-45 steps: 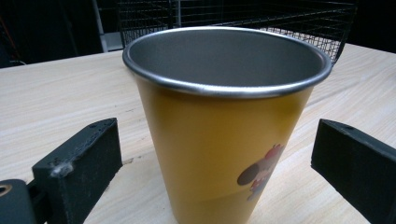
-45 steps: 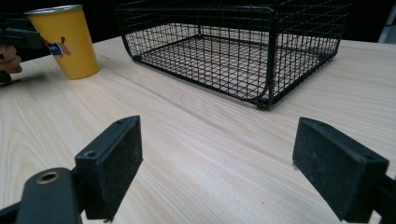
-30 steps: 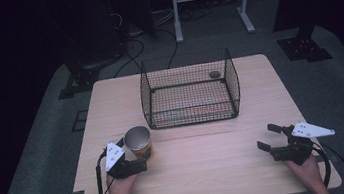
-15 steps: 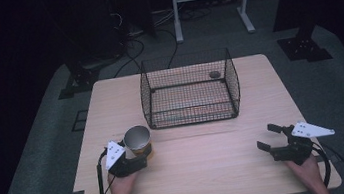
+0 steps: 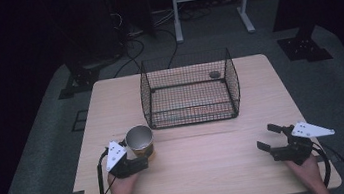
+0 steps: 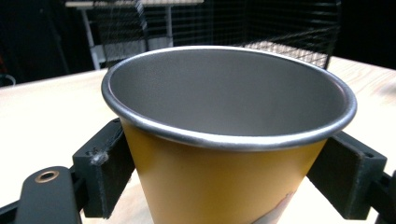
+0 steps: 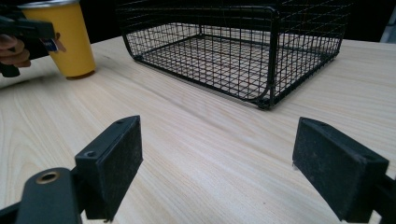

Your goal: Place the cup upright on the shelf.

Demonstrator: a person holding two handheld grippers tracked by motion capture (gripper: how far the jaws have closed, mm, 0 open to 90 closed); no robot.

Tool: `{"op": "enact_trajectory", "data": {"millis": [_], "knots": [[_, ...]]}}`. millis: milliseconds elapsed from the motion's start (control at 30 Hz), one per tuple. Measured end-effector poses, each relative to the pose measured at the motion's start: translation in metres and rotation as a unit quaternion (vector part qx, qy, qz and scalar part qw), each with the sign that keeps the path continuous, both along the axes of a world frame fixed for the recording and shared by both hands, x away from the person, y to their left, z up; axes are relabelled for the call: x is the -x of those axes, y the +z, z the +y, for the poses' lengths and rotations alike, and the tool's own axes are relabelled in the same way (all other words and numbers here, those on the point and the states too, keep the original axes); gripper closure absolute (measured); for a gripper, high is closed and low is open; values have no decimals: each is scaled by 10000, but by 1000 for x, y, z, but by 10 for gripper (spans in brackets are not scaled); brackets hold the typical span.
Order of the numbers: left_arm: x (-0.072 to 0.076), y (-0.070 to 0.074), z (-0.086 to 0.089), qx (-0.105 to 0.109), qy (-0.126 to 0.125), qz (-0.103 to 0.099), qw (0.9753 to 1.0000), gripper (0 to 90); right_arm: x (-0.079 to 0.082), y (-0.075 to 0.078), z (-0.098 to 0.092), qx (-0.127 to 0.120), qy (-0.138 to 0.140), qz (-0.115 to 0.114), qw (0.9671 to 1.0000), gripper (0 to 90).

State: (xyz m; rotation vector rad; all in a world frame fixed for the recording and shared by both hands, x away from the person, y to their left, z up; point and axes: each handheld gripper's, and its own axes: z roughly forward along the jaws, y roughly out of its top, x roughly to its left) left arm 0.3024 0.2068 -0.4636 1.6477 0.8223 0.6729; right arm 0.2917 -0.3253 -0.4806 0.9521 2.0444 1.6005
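Yellow cup (image 5: pixel 140 141) sits lower left of the high view on the tabletop (image 5: pixel 210 172), left gripper (image 5: pixel 136 163) fingers clamped on it; right gripper (image 5: pixel 270 138) fingers wide open, lower right.

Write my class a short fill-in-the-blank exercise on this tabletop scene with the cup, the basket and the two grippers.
1. The left gripper has its jaws on either side of a yellow ____.
2. The wire basket on the table is ____ in colour.
3. The right gripper has its jaws ____, with nothing between them.
4. The cup stands ____ on the table.

Missing words: cup; black; open; upright
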Motion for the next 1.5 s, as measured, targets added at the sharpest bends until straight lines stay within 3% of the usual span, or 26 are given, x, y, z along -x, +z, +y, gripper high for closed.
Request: {"op": "enact_trajectory", "data": {"millis": [133, 367, 700, 1000, 1200, 1500], "knots": [[2, 11, -6, 68, -160, -98, 9998, 151, 0, 0, 0, -1, -2, -1, 10000, 148], [1, 30, -22, -77, -471, -124, 9988, 151, 0, 0, 0, 5, 4, -7, 10000, 148], [-9, 53, -46, -54, -835, -252, 9962, 151, 0, 0, 0, 6, 7, -7, 10000, 148], [-17, 65, -63, -111, -1048, -335, 9939, 152, 0, 0, 0, 8, 15, -9, 10000, 148], [-26, 72, -72, -90, -1164, -274, 9928, 151, 0, 0, 0, 5, 9, -6, 10000, 148], [-43, 92, -83, -65, -1286, -301, 9912, 151, 0, 0, 0, -1, 8, -2, 10000, 148]]}}
